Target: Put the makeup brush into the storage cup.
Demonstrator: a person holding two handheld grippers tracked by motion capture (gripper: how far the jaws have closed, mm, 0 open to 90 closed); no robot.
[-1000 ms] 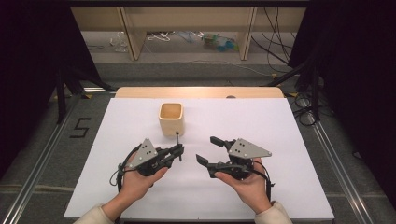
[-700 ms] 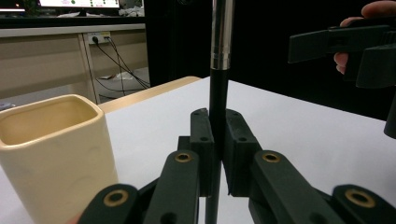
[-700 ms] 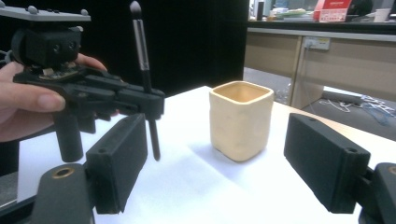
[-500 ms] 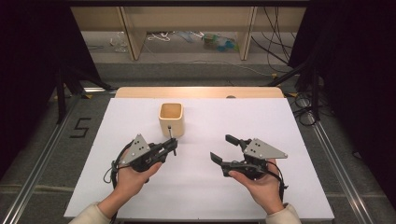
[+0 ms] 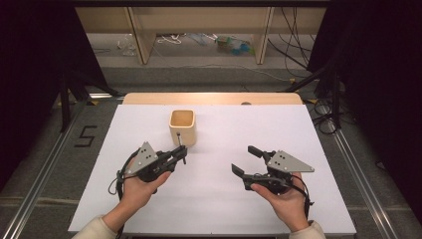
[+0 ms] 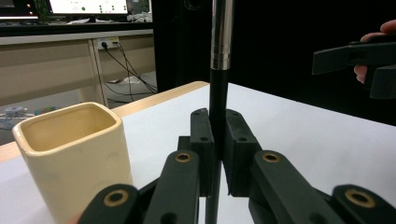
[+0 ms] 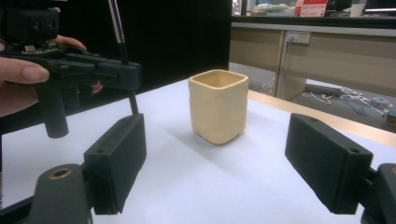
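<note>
My left gripper (image 5: 180,154) clamps an upright pen (image 6: 218,70) near the cup (image 5: 182,127); my right gripper (image 5: 246,160) gapes wide, empty.

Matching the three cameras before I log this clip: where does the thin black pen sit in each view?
High view: the pen stands upright in the left gripper, just below the cream cup.
Left gripper view: centre, clamped between the jaws, rising out of the top edge.
Right gripper view: upper left, a thin rod through the other gripper.
Shared landmark: the cream cup.
</note>
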